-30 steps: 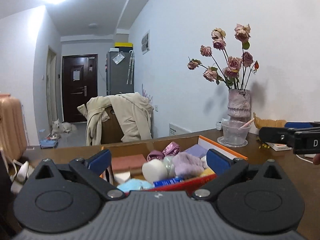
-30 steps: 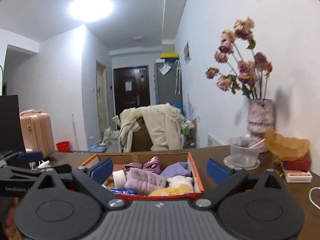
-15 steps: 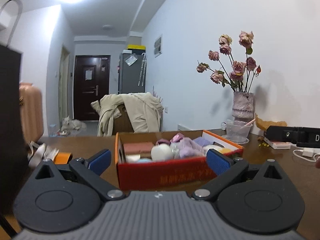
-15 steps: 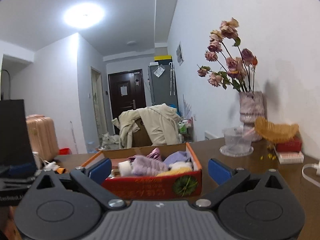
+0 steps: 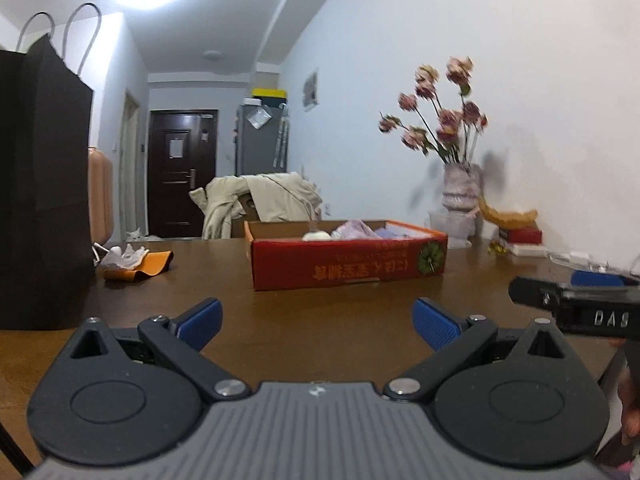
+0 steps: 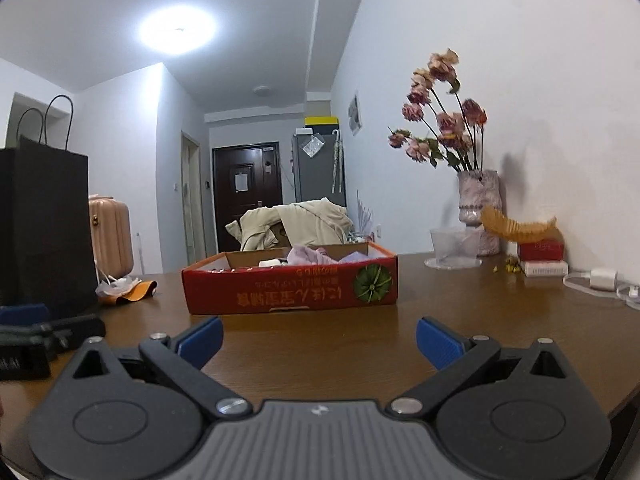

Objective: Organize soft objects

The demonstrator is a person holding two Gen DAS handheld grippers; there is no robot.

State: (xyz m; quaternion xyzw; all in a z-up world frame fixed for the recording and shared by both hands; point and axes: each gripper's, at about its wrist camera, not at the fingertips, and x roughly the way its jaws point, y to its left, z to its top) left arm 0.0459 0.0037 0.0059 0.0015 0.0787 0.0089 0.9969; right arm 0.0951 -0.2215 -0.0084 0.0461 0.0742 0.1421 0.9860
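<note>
A shallow red cardboard box (image 5: 348,266) (image 6: 292,290) sits on the brown table (image 5: 320,312), holding several soft items; a white ball (image 5: 316,235) and lilac cloth (image 5: 356,229) (image 6: 308,255) poke above its rim. My left gripper (image 5: 317,322) is low over the table, well short of the box, open and empty. My right gripper (image 6: 318,340) is likewise open and empty, short of the box; its body shows at the right edge of the left wrist view (image 5: 576,308).
A tall black paper bag (image 5: 40,192) (image 6: 44,224) stands at the left. An orange pouch with crumpled white paper (image 5: 136,262) lies beside it. A vase of dried roses (image 5: 460,188), a plastic cup (image 6: 450,244), small boxes and a white charger (image 6: 600,278) line the right wall.
Both grippers have drawn back and dropped lower: the box, seen from above close up a second ago, is now farther off and seen from the side. The black bag has come into view.
</note>
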